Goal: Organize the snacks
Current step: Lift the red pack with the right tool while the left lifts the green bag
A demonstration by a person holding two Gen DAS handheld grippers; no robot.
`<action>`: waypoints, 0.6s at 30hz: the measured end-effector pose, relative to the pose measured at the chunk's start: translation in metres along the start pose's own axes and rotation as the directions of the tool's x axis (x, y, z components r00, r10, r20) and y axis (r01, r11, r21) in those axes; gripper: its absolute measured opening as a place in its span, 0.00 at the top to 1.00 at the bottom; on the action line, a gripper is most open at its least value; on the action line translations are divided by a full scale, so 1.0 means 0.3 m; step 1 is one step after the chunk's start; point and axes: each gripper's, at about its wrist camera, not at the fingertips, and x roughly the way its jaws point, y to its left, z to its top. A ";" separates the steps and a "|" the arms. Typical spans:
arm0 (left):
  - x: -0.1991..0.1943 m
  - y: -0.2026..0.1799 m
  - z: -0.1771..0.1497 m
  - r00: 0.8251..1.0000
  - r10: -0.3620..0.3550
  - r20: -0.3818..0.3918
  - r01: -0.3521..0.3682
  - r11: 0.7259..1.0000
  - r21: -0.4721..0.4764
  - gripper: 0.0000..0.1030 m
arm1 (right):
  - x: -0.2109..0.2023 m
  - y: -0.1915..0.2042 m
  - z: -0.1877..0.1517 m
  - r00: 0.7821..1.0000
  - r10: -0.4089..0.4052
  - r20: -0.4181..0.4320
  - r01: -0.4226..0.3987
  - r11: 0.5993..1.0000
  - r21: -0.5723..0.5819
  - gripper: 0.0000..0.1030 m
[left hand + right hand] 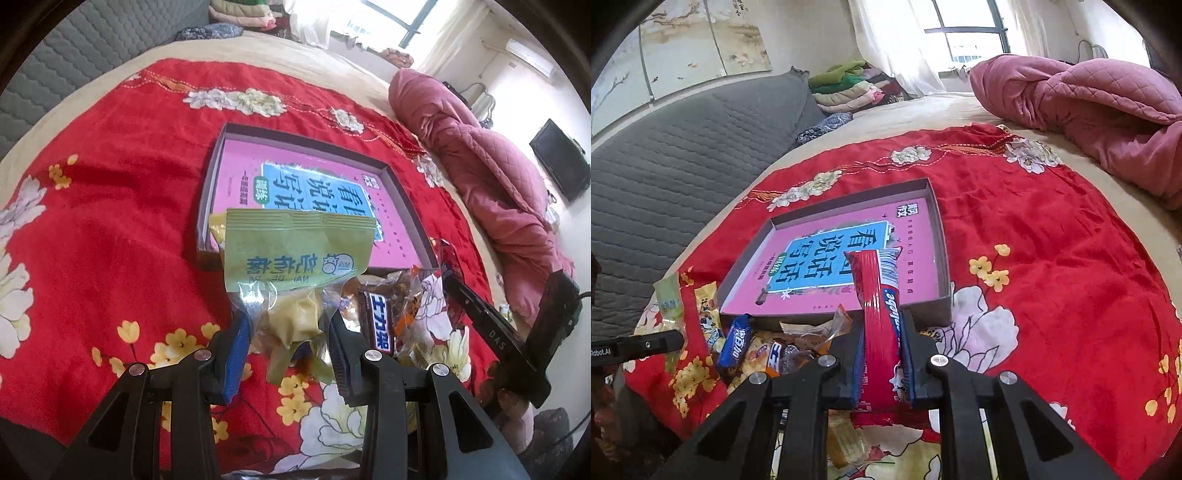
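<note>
Left wrist view: we note the left gripper (288,328) clamped on a green pouch (295,251) (clear lower half), held up in front of the tray (404,206). Right wrist view: the right gripper (882,354) is closed tight on a red stick pack (877,314) near the tray's front wall. Loose snacks (764,350) lie on the red cloth (1052,229) beside it.

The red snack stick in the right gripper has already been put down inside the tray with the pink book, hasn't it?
Not yet. The right wrist view shows the red snack stick clamped between the right gripper fingers, above the near edge of the tray. The pink book does lie in that tray.
</note>
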 end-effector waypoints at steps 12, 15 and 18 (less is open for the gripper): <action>-0.033 -0.066 0.042 0.999 0.030 0.043 -0.032 0.999 0.041 0.60 | -0.014 0.025 0.027 0.998 0.042 0.042 -0.042 0.999 -0.005 0.83; -0.029 -0.084 0.063 0.998 0.035 0.047 -0.038 0.998 0.053 0.60 | -0.012 0.034 0.039 0.997 0.046 0.055 -0.046 0.999 -0.011 0.83; -0.021 -0.096 0.089 0.998 0.036 0.053 -0.039 0.998 0.055 0.60 | -0.004 0.037 0.051 0.997 0.053 0.064 -0.052 0.999 -0.006 0.83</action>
